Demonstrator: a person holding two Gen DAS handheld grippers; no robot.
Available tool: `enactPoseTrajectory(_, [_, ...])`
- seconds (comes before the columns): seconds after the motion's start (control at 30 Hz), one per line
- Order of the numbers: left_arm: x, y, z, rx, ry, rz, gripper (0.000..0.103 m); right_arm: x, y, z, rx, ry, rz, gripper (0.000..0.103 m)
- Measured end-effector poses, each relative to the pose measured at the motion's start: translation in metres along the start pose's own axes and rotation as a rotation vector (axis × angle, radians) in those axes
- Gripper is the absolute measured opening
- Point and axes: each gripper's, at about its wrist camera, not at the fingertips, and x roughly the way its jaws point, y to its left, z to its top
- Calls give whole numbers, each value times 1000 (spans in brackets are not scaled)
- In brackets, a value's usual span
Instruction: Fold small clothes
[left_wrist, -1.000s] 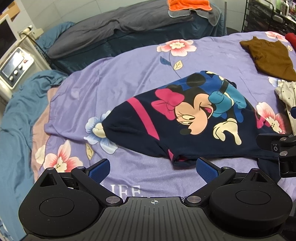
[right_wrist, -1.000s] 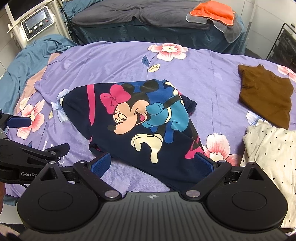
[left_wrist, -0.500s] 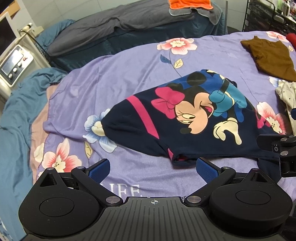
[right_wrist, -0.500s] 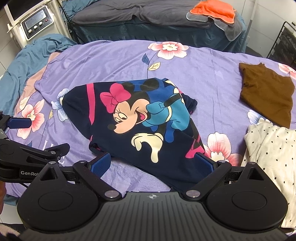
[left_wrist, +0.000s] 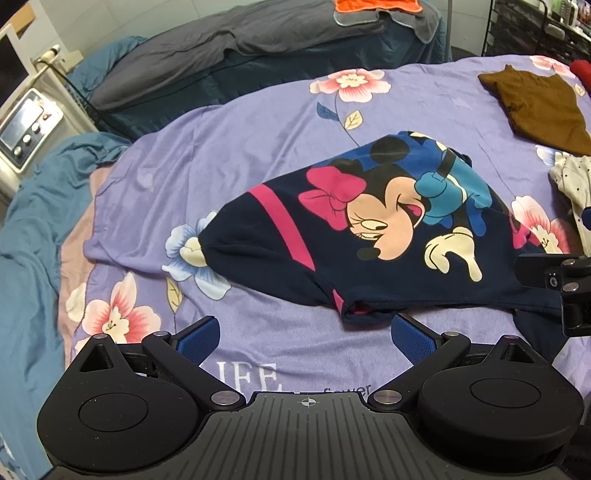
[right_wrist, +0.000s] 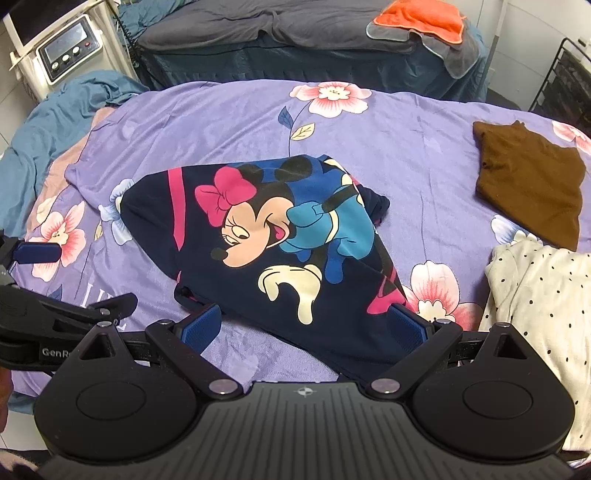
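Note:
A navy child's shirt with a cartoon mouse print (left_wrist: 369, 229) lies partly folded in a rough triangle on the purple floral sheet (left_wrist: 258, 122); it also shows in the right wrist view (right_wrist: 266, 236). My left gripper (left_wrist: 304, 338) is open and empty, hovering just short of the shirt's near edge. My right gripper (right_wrist: 304, 325) is open and empty, with its blue pads (right_wrist: 201, 325) either side of the shirt's near corner. Each gripper shows at the edge of the other's view.
A brown garment (right_wrist: 528, 177) and a white polka-dot garment (right_wrist: 539, 302) lie on the right of the bed. A teal blanket (left_wrist: 33, 229) hangs at the left. A second bed with a grey cover and orange towel (right_wrist: 421, 18) stands behind. A machine (right_wrist: 66, 48) stands at far left, a black rack (left_wrist: 535, 29) at far right.
Both views have drifted slightly nearer and downward over the shirt. The shirt has not moved and both grippers stay open.

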Motion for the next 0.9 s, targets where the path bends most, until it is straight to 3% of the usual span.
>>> enactPoseTrajectory(0.53, [17, 16, -8, -51, 20, 16, 103, 7, 8, 1, -56, -15, 28, 97])
enactPoseTrajectory(0.9, [24, 19, -15, -23, 28, 9, 103, 15, 15, 1, -72, 6, 25, 97])
